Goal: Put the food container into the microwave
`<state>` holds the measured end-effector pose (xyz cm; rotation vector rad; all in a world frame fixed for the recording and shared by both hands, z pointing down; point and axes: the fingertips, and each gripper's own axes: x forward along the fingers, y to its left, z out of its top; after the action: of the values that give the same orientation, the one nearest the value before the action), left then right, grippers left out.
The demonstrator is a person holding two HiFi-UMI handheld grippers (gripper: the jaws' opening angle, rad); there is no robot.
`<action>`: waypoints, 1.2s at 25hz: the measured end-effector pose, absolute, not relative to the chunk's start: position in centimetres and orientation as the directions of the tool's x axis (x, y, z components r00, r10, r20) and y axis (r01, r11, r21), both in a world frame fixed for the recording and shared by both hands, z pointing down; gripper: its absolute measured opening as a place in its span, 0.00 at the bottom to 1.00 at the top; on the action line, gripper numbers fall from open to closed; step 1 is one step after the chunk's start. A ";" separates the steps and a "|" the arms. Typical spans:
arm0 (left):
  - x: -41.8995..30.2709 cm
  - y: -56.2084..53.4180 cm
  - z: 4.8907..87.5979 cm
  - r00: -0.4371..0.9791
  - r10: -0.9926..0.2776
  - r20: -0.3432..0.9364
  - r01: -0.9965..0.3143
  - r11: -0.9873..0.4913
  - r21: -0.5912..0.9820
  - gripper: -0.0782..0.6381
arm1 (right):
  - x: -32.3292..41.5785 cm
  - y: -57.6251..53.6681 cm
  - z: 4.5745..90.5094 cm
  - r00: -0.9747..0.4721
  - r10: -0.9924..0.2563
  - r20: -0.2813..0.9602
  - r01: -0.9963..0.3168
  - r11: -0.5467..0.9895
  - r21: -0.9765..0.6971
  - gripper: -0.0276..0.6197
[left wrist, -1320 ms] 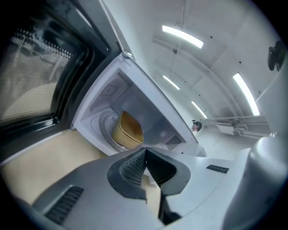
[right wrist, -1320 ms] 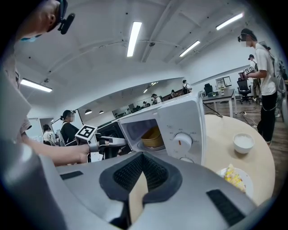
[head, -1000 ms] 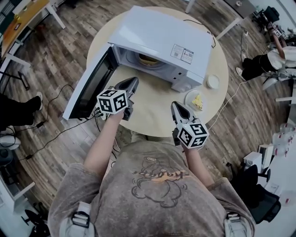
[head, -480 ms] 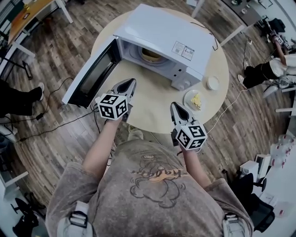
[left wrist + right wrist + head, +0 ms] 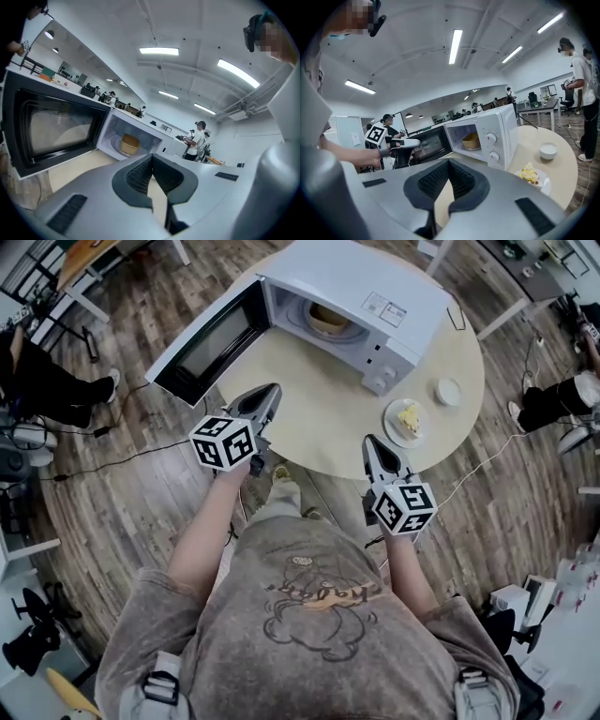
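The left gripper and right gripper hover over the near edge of the round table, in front of the microwave. Each has its jaws pressed together on nothing. To the microwave's right sit a plate of food and a small bowl. Its door hangs open on its left. The food container sits inside it, on the turntable.

One round beige table. One white box-shaped microwave, far side. One tan round food container. One white round plate and one small white round bowl, both right. Two grey two-jaw grippers, near side: left gripper, right gripper.
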<state>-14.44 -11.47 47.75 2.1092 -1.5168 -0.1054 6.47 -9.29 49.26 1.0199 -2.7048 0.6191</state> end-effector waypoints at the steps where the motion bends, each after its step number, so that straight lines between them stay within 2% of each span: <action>1: -14.2 -10.6 47.6 0.357 -0.903 0.238 -0.858 -0.217 0.466 0.15 | 6.5 -8.7 49.1 -0.758 -0.577 0.305 -0.652 0.689 -0.317 0.04; 13: -14.4 -4.2 45.3 0.317 -0.923 0.219 -0.860 -0.182 0.477 0.15 | 5.7 -4.8 47.8 -0.808 -0.520 0.276 -0.587 0.748 -0.310 0.04; 23: -16.7 0.5 42.9 0.305 -0.933 0.189 -0.891 -0.210 0.402 0.15 | 5.5 -4.7 45.5 -0.730 -0.635 0.252 -0.682 0.701 -0.210 0.04; 30: -17.5 1.8 43.8 0.272 -0.948 0.167 -0.931 -0.215 0.295 0.15 | 4.9 -3.5 45.2 -0.726 -0.652 0.220 -0.685 0.716 -0.135 0.04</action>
<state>-17.50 1.83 43.76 2.2136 -1.7122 -0.0688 4.85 -3.46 45.22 1.0838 -2.7631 0.3118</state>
